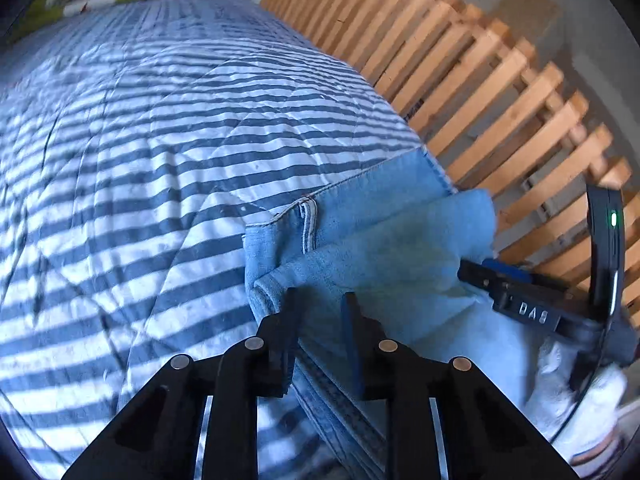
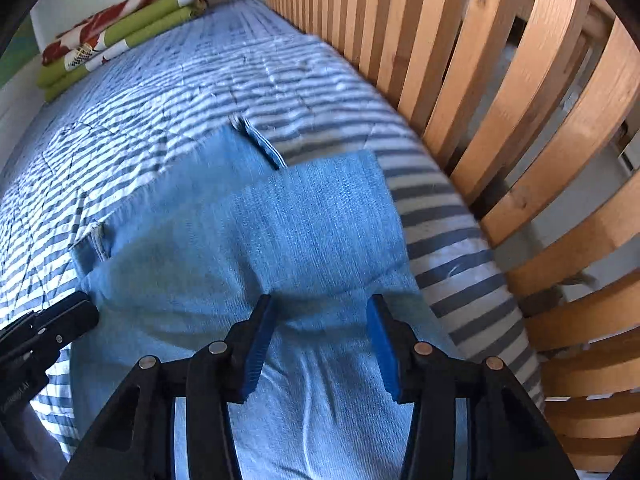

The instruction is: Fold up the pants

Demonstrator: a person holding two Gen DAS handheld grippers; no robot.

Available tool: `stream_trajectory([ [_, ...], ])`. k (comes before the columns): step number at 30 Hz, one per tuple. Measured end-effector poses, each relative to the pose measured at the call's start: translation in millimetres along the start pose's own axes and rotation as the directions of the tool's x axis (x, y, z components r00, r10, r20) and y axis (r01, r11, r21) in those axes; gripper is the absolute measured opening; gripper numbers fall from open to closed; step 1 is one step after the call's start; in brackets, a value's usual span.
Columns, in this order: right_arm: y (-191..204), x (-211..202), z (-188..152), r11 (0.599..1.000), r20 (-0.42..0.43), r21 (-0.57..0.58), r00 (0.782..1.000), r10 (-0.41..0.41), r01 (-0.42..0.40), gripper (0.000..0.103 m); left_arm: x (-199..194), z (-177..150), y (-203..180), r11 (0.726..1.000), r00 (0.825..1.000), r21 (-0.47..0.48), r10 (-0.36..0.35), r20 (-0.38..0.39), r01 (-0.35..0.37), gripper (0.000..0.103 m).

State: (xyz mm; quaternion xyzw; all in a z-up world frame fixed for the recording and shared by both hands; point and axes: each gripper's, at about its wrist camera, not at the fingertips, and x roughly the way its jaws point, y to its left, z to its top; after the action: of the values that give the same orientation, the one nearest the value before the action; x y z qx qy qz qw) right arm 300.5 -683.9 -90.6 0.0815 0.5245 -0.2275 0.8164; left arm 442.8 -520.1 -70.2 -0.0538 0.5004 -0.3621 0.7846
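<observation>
Jeans [image 2: 248, 240] lie partly folded on the striped quilt [image 1: 140, 140], near the wooden slats [image 2: 500, 100]. The left gripper [image 1: 320, 300] stands narrowly parted over a denim fold; the right gripper [image 2: 320, 308] hangs wider above the cloth, gripping nothing.

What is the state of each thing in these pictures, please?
Jeans: partly folded, lying flat on the quilt.
Striped quilt: spread over the bed, wrinkled.
Green blanket: folded, at the far end.
Left gripper: open, fingers over the jeans' fold.
Right gripper: open, above the denim.
</observation>
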Motion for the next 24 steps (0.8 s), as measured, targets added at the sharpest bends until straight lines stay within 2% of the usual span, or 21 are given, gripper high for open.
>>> stream_trajectory([
  [3, -4.9, -33.4, -15.1, 0.997, 0.033, 0.037, 0.997, 0.063, -0.065, 0.043, -32.9, -9.9, -4.5, 0.999, 1.000, 0.037, 0.009, 0.005, -0.009, 0.041],
  [6, 4.9, -70.9, -47.9, 0.993, 0.058, 0.012, 0.992, 0.115, -0.116, 0.043, -75.4, -32.5, -11.6, 0.995, 1.000, 0.098, 0.026, 0.017, -0.028, 0.041],
  [8, 12.0, -86.0, -74.2, 0.992, 0.059, -0.004, 0.991, 0.123, -0.123, 0.044, -104.5, -51.5, -12.5, 0.991, 0.999, 0.123, 0.042, 0.015, -0.043, 0.047],
  [10, 21.9, -86.6, -105.0, 0.990, 0.013, 0.007, 0.990, 0.140, -0.140, 0.045, -136.0, -76.8, -10.0, 0.991, 0.999, 0.125, 0.044, 0.002, -0.044, 0.059],
  [11, 28.7, -77.8, -122.9, 0.992, -0.051, 0.011, 0.991, 0.124, -0.123, 0.044, -152.2, -89.8, -6.5, 0.992, 0.999, 0.117, 0.049, 0.004, -0.049, 0.059],
  [13, 40.8, -68.7, -152.5, 0.996, -0.101, -0.013, 0.991, 0.092, -0.094, 0.044, -185.8, -116.3, -2.0, 0.991, 0.997, 0.115, 0.075, -0.002, -0.074, 0.059],
  [15, 48.6, -80.0, -174.5, 0.999, -0.081, -0.032, 0.996, 0.042, -0.045, 0.044, -221.2, -144.9, 4.9, 0.985, 0.993, 0.123, 0.118, 0.014, -0.119, 0.061],
  [17, 52.7, -102.4, -192.2, 0.997, -0.083, -0.019, 0.994, 0.073, -0.075, 0.044, -250.4, -166.9, 6.1, 0.977, 0.987, 0.140, 0.158, 0.025, -0.160, 0.063],
  [19, 56.4, -129.4, -205.4, 0.995, -0.062, 0.001, 0.993, 0.104, -0.105, 0.044, -290.4, -192.9, 11.5, 0.977, 0.984, 0.117, 0.170, 0.059, -0.176, 0.066],
  [22, 75.9, -188.0, -225.3, 0.995, 0.032, -0.032, 0.995, 0.099, -0.098, 0.044, -346.0, -225.8, 15.2, 0.976, 0.974, 0.077, 0.193, 0.123, -0.203, 0.073],
  [24, 96.2, -232.4, -243.5, 0.992, 0.101, -0.067, 0.989, 0.109, -0.102, 0.044, -381.7, -250.3, 13.3, 0.971, 0.964, 0.073, 0.212, 0.164, -0.226, 0.074],
])
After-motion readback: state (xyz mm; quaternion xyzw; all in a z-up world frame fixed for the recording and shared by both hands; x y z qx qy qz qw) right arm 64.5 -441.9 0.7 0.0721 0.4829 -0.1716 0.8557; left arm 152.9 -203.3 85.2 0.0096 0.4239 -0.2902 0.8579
